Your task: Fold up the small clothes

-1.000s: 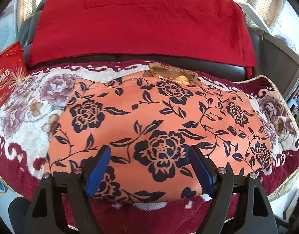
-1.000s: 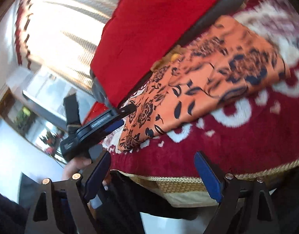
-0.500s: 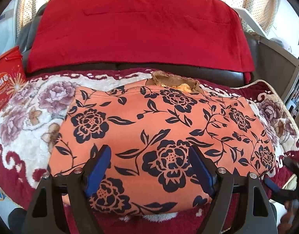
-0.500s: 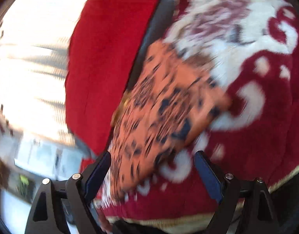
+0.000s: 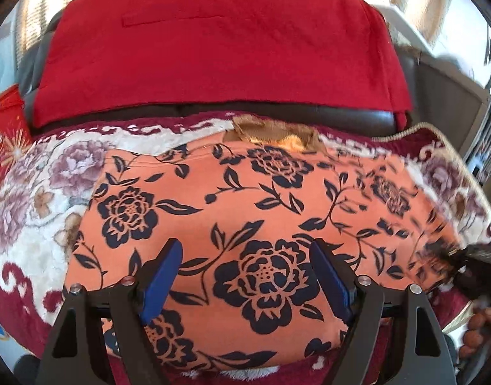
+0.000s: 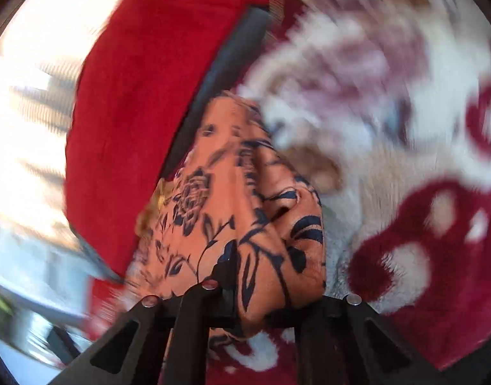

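Note:
An orange garment with dark blue flowers (image 5: 245, 211) lies spread flat on a plush floral blanket (image 5: 37, 192). My left gripper (image 5: 245, 272) hovers open over its near edge, touching nothing. A tan collar (image 5: 274, 131) shows at its far edge. My right gripper (image 6: 261, 276) is shut on the garment's right end (image 6: 245, 211), which bunches up between the fingers. The right gripper also shows blurred at the right edge of the left wrist view (image 5: 469, 256).
A red cushion cover (image 5: 213, 48) drapes the dark sofa back (image 5: 357, 114) behind the blanket. A red printed box (image 5: 4, 134) stands at the far left. The blanket's gold-trimmed edge (image 5: 453, 147) runs along the right.
My right gripper swung in from beyond the sofa's front edge to the garment's right end and closed on it. My left gripper stayed open over the near edge.

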The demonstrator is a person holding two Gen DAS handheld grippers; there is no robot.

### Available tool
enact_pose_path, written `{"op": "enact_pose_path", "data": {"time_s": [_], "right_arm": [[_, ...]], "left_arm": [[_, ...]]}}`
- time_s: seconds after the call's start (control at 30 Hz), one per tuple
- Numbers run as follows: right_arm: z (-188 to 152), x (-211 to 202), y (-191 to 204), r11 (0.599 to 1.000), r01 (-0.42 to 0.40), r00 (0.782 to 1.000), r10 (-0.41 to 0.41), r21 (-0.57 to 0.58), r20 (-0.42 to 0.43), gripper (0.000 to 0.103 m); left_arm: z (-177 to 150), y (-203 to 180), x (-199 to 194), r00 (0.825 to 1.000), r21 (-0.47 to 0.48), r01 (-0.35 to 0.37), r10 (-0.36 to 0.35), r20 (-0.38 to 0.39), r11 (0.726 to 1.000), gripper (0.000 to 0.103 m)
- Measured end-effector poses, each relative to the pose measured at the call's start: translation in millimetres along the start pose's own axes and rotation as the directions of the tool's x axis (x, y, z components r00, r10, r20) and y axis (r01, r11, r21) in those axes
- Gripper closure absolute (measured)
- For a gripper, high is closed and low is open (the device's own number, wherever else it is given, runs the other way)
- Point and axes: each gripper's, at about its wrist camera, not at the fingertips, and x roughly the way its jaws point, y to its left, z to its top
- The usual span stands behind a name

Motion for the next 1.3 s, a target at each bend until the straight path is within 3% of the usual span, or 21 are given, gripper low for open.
{"op": "enact_pose_path", "data": {"time_s": [0.1,0.17,0.2,0.27,0.3,0.33,0.4,0.53,0.6,0.7,0.8,0.83,0.87,0.9,0.97,1.0,1.07,1.1,1.13,1.2,1.3], "right_arm": [[-3.6,-22.4,25.7,0.987,0.075,0.994,-0.062,-0.145,0.091,0.093],[-7.4,-12.2,12.5,0.984,0.11,0.993,-0.103,-0.138,0.059,0.089],[-9.2,4.8,-3.6,0.987,0.122,0.992,-0.124,-0.109,-0.016,0.085],[-12.6,5.5,-23.4,1.0,0.017,0.999,-0.018,-0.022,-0.035,0.077],[-10.7,-2.7,-28.8,1.0,-0.026,0.999,0.026,-0.005,-0.031,0.063],[-9.6,-9.3,-31.3,0.999,-0.053,0.998,0.053,-0.009,-0.032,0.035],[1.9,-29.5,-30.9,0.995,-0.094,0.996,0.094,-0.023,-0.003,0.021],[43.1,-46.7,-22.0,0.986,-0.154,0.988,0.155,-0.062,0.007,0.021],[73.3,-25.6,-14.3,0.982,-0.172,0.984,0.166,-0.083,-0.07,0.021],[110.1,26.6,-6.7,0.983,-0.135,0.981,0.115,-0.124,-0.155,0.021],[126.4,87.6,-7.4,0.989,-0.068,0.961,0.03,-0.129,-0.276,0.024],[124.7,92.4,-4.2,0.985,-0.06,0.958,0.012,-0.16,-0.285,0.037],[124.6,97.4,8.8,0.974,-0.061,0.953,-0.008,-0.219,-0.304,0.057],[121.7,97.6,18.7,0.967,-0.063,0.947,-0.02,-0.249,-0.32,0.089],[112.8,88.9,31.0,0.939,0.012,0.967,-0.098,-0.343,-0.235,0.089],[109.2,91.6,28.1,0.937,0.063,0.966,-0.143,-0.344,-0.213,0.089],[102.0,89.3,25.6,0.942,0.104,0.969,-0.168,-0.32,-0.18,0.082],[100.3,82.9,28.2,0.937,0.125,0.973,-0.18,-0.327,-0.145,0.071],[96.3,71.8,33.7,0.932,0.147,0.977,-0.189,-0.332,-0.099,0.044],[89.8,44.1,37.6,0.937,0.159,0.984,-0.176,-0.31,-0.026,0.018],[70.7,15.9,50.5,0.951,0.061,0.998,-0.067,-0.304,-0.011,0.018]], "left_arm": [[4.6,-6.6,-2.3,0.999,0.018,-0.004,0.003,0.032,1.0,0.021],[6.2,-12.3,1.5,0.999,0.032,-0.004,0.003,0.043,0.999,0.021],[4.9,-16.0,10.4,1.0,0.046,-0.016,0.015,0.021,0.999,0.021],[-0.9,-20.7,36.2,0.996,0.07,-0.021,0.027,-0.081,0.997,0.021],[-4.7,-21.1,44.5,0.995,0.08,-0.034,0.041,-0.095,0.996,0.018],[-6.6,-21.6,44.0,0.996,0.087,-0.05,0.055,-0.063,0.995,0.014],[-6.8,-21.4,44.9,0.997,0.087,-0.05,0.055,-0.062,0.995,0.014],[-4.8,-17.7,47.9,0.996,0.077,-0.037,0.043,-0.073,0.996,0.011],[-4.6,-16.5,49.0,0.997,0.077,-0.038,0.043,-0.069,0.996,0.01],[-6.0,-16.4,49.0,0.997,0.083,-0.04,0.046,-0.066,0.996,0.009],[-6.3,-16.1,50.9,0.997,0.079,-0.038,0.044,-0.071,0.996,0.006],[-5.6,-15.5,52.1,0.996,0.079,-0.036,0.042,-0.074,0.996,0.006],[-5.6,-15.6,52.7,0.996,0.079,-0.034,0.04,-0.076,0.996,0.005],[-5.7,-15.1,53.9,0.996,0.08,-0.033,0.039,-0.075,0.996,0.005],[-6.0,-14.6,57.2,0.997,0.085,-0.036,0.042,-0.07,0.996,0.003],[-6.4,-14.8,58.0,0.997,0.085,-0.038,0.043,-0.068,0.996,0.002],[-5.3,-15.8,59.3,0.996,0.077,-0.039,0.045,-0.074,0.996,0.002],[-4.2,-15.6,58.8,0.996,0.074,-0.036,0.042,-0.08,0.997,0.002],[-3.1,-14.2,56.9,0.996,0.07,-0.027,0.033,-0.084,0.997,0.002],[-1.5,-7.9,48.2,0.996,0.048,-0.01,0.014,-0.086,0.999,0.002],[-4.4,13.1,24.1,0.999,0.005,-0.005,0.005,-0.035,1.0,0.003]]}}
